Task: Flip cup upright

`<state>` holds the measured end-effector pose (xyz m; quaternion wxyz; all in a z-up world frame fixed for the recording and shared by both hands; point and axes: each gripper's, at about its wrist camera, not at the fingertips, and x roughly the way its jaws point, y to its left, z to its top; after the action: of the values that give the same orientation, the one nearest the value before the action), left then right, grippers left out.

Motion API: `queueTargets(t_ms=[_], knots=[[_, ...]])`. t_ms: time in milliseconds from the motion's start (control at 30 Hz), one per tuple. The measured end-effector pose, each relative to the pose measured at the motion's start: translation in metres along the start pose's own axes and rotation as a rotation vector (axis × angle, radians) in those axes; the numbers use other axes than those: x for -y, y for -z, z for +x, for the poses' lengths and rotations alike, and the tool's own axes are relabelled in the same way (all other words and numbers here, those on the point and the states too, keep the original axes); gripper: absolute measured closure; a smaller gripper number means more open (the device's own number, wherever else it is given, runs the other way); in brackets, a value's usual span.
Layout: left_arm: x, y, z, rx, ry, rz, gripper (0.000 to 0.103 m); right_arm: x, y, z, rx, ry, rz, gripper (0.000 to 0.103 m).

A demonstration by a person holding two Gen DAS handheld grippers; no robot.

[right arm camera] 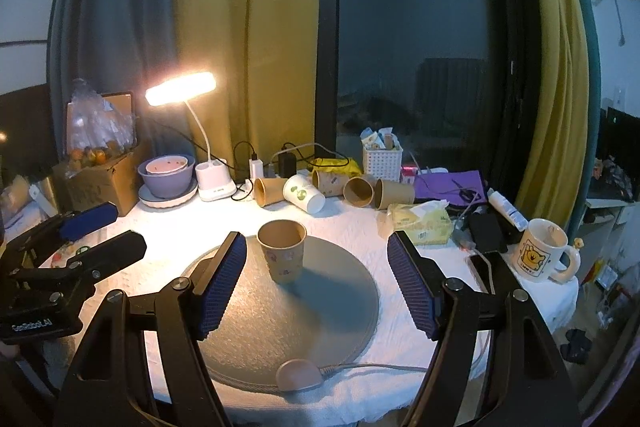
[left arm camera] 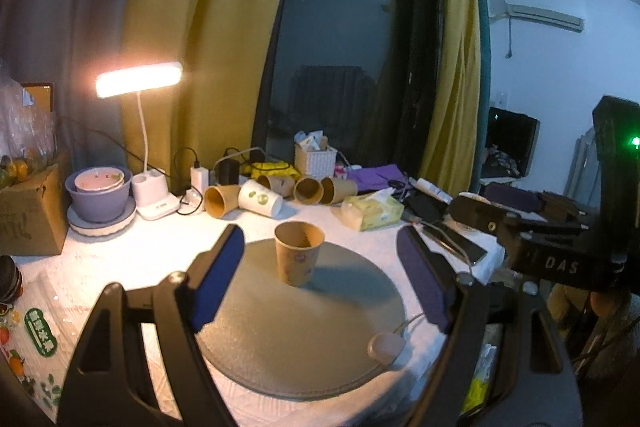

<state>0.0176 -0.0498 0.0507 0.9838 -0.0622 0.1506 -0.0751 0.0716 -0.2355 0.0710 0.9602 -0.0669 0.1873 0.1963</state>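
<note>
On round grey mat (left arm camera: 304, 339) mid-table: brown paper cup (left arm camera: 299, 253) standing upright, mouth up, so flip looks done tbh. Left gripper (left arm camera: 320, 271) jaws wide open, empty. Right gripper (right arm camera: 316, 279) same, clear of cup. Nothing left except maybe backing off.

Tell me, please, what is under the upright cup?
The cup stands on a round grey mat, which lies on a white cloth. The cup's base hides the mat beneath it.
</note>
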Motion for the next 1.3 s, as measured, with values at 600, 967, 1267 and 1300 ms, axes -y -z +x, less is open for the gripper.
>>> queueTargets(t_ms=[600,967,1267,1300], knots=[[0.007,-0.014,-0.02,0.068,-0.038,0.029,0.023,-0.008,-0.016,-0.023,0.046,-0.01,-0.016,0.027],[0.006,-0.012,-0.017,0.079,-0.083,0.047,0.023,-0.011,-0.017,-0.022,0.041,-0.012,-0.017,0.027],[0.005,-0.011,-0.02,0.1,-0.085,0.04,0.01,-0.011,-0.015,-0.018,0.033,-0.017,-0.017,0.027],[0.005,-0.011,-0.02,0.102,-0.087,0.041,0.01,-0.012,-0.014,-0.018,0.032,-0.018,-0.016,0.027]])
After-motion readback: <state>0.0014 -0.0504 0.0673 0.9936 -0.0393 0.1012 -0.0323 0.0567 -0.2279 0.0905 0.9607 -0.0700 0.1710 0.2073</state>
